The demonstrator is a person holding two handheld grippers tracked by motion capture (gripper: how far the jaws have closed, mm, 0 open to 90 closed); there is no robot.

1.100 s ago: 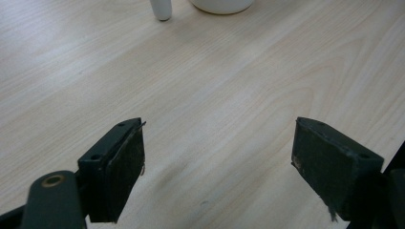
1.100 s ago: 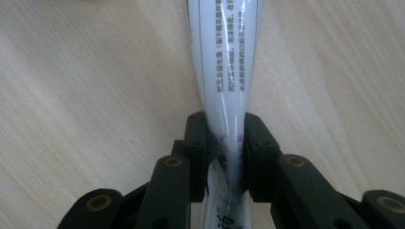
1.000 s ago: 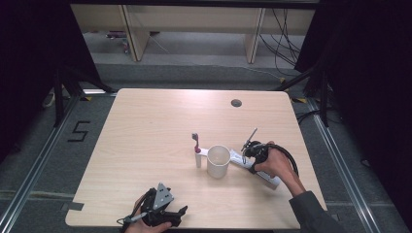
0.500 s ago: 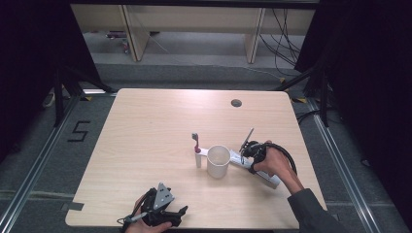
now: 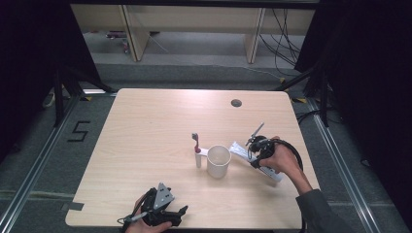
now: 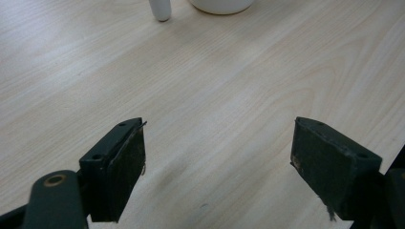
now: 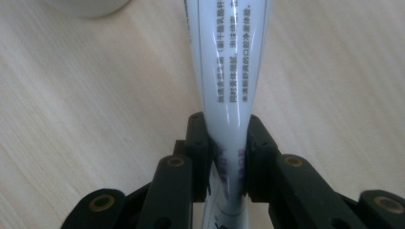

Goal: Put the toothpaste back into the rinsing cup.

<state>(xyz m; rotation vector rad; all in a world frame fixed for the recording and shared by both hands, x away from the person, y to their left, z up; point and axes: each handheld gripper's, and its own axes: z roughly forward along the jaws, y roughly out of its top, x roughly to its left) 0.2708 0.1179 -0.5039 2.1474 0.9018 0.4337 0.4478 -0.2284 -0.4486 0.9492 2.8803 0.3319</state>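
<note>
Both jaws of the right gripper (image 7: 228,157) pinch the white tube (image 7: 229,71).

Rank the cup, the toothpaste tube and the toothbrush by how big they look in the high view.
1. White cup, largest.
2. Toothpaste tube, partly hidden by the right hand-held gripper, so its rank is unsure.
3. Toothbrush, thinnest.

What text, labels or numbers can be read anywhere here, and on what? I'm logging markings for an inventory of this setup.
"5": black numeral on the floor left of the table.
Vertical lines of small Chinese characters on the white tube clamped in the right gripper: too small and glare-washed to read.
Purple print lower on the tube, between the pads: blurred, unreadable.
White cup and toothbrush: no text visible.
</note>
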